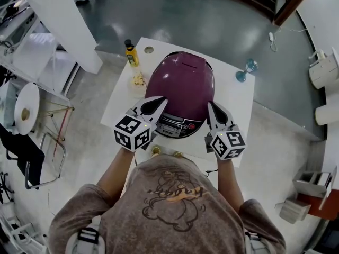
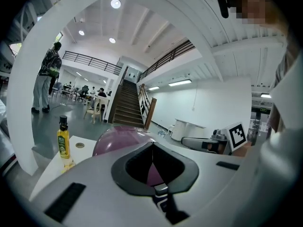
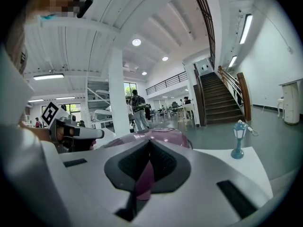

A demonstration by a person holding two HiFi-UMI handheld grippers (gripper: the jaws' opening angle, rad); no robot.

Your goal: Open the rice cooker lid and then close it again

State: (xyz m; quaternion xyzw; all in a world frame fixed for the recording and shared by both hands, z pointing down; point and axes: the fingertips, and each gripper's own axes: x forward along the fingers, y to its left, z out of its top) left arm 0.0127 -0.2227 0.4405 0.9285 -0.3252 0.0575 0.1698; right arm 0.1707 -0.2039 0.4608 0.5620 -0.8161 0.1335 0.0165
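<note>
A purple rice cooker (image 1: 180,83) stands on the white table (image 1: 235,97) with its lid down; its silver control panel (image 1: 175,127) faces me. My left gripper (image 1: 160,101) is shut and empty, its tip at the lid's front left edge just above the panel. My right gripper (image 1: 211,106) is shut and empty too, its tip by the cooker's front right side. The frames do not settle whether either tip touches it. In the left gripper view the closed gripper (image 2: 152,144) points over the purple lid (image 2: 118,138). The right gripper (image 3: 150,142) likewise aims across the lid (image 3: 165,136).
A yellow bottle (image 1: 131,53) and a small dish of food (image 1: 139,80) sit left of the cooker. A blue lamp figurine (image 1: 247,70) stands at the table's right side. A person (image 2: 47,74) stands far off on the floor. Furniture and a chair crowd the left.
</note>
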